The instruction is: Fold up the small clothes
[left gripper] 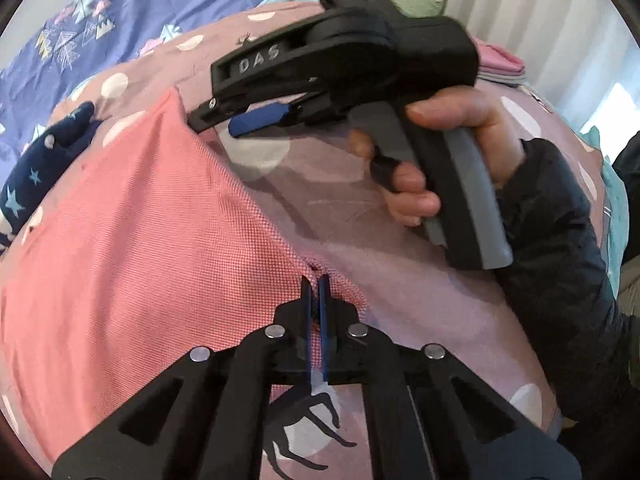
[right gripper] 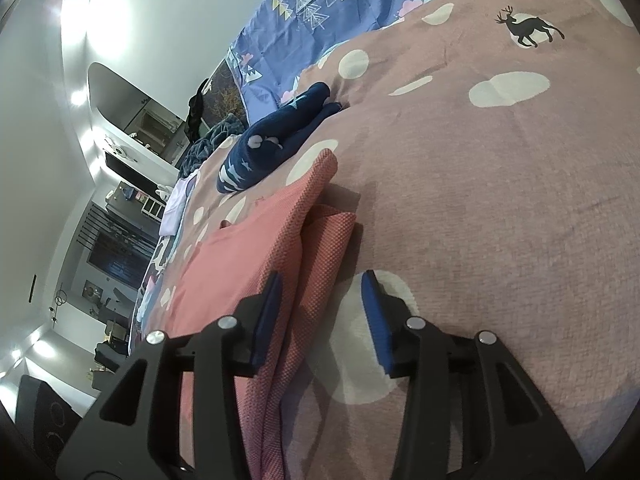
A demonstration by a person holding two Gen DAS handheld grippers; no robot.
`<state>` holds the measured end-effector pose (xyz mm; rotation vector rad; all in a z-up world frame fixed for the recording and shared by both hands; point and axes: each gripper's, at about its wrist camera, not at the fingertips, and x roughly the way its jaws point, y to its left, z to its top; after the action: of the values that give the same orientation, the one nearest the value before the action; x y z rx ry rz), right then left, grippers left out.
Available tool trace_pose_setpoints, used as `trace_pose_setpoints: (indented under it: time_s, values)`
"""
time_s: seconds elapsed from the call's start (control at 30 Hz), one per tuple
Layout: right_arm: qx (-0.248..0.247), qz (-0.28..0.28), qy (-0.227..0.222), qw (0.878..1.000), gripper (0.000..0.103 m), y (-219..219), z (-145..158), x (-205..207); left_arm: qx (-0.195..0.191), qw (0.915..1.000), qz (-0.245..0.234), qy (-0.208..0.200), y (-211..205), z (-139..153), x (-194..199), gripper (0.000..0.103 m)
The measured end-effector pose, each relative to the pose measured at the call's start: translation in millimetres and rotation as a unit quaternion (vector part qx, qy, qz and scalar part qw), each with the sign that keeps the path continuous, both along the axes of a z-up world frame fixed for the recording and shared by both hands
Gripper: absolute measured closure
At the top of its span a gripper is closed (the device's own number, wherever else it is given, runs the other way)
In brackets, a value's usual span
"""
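Note:
A pink knit garment [left gripper: 132, 232] lies flat on the mauve spotted bedspread [left gripper: 420, 280]. My left gripper [left gripper: 316, 280] is shut on the garment's near edge. My right gripper [right gripper: 320, 284] is open and low over the bed, its left pad [right gripper: 269, 312] resting against the garment's folded edge [right gripper: 316, 248] and its right pad over bare bedspread [right gripper: 500, 200]. In the left wrist view the right gripper [left gripper: 216, 124] shows from the side, held by a hand, at the garment's far corner.
A dark blue star-print garment [left gripper: 44, 160] lies rolled beyond the pink one, also in the right wrist view [right gripper: 276, 140]. A blue patterned quilt [left gripper: 120, 12] covers the far bed. Folded pink clothes [left gripper: 500, 64] are stacked at the right. Room furniture [right gripper: 120, 200] stands beyond the bed edge.

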<state>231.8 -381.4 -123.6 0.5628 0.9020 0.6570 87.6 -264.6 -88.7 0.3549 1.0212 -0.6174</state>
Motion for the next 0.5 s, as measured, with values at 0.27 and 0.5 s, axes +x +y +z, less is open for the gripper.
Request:
trace_pose_setpoints:
  time_s: [0.27, 0.5]
  values:
    - [0.115, -0.054, 0.018, 0.992, 0.100, -10.9, -7.5, 6.3, -0.026, 0.9986, -0.046, -0.001, -1.9, 10.3, -12.9, 0.102]
    - [0.085, -0.064, 0.032, 0.994, 0.100, -7.5, -15.2, 13.6, -0.020, 0.9981, -0.056, 0.015, -6.4, -2.2, -15.0, 0.102]
